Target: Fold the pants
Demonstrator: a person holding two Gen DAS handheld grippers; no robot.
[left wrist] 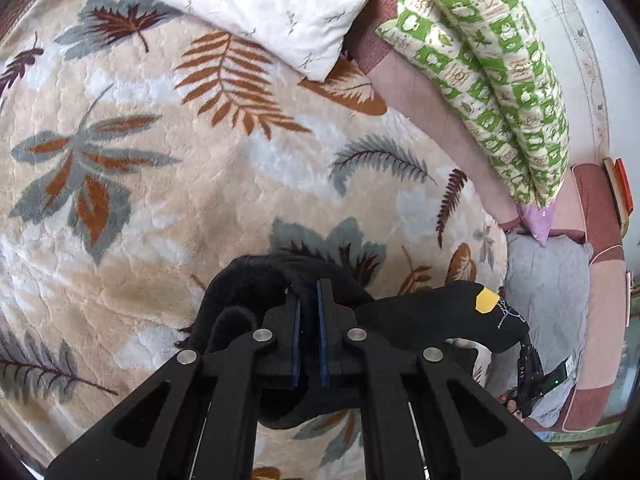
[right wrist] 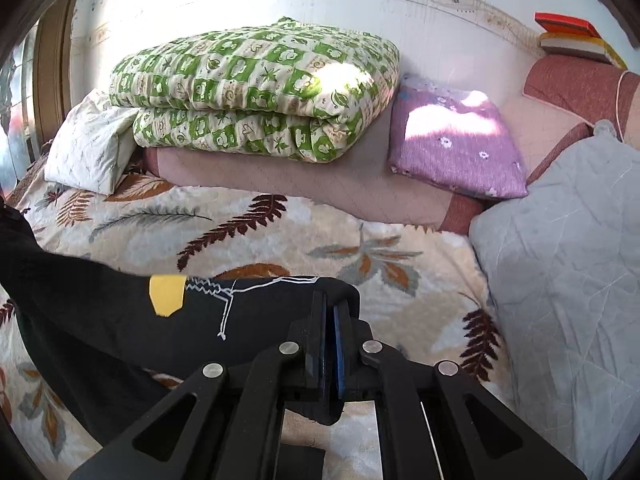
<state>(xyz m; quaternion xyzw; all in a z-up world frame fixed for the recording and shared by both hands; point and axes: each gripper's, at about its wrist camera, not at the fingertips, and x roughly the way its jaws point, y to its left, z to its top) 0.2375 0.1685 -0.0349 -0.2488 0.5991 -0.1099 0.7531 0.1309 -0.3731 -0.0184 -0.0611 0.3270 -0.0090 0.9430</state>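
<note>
The black pants (left wrist: 420, 316) hang stretched between my two grippers above a beige leaf-print blanket (left wrist: 160, 200). A yellow patch (left wrist: 487, 300) and white line stitching mark the cloth. In the left wrist view my left gripper (left wrist: 308, 290) is shut on a bunched fold of the pants, and dark fabric bulges above and below its blue pads. In the right wrist view my right gripper (right wrist: 330, 300) is shut on the other end of the pants (right wrist: 100, 320), whose edge wraps over its fingertips. From there the cloth runs off to the left, past the yellow patch (right wrist: 167, 294), and sags toward the blanket (right wrist: 280, 232).
A folded green-and-white quilt (right wrist: 256, 88) lies on a pink mattress edge by the wall. Beside it lie a white pillow (right wrist: 88, 148) and a purple pillow (right wrist: 456, 144). At the right is a grey quilted cover (right wrist: 560, 240), and books (right wrist: 576, 40) are stacked in the far right corner.
</note>
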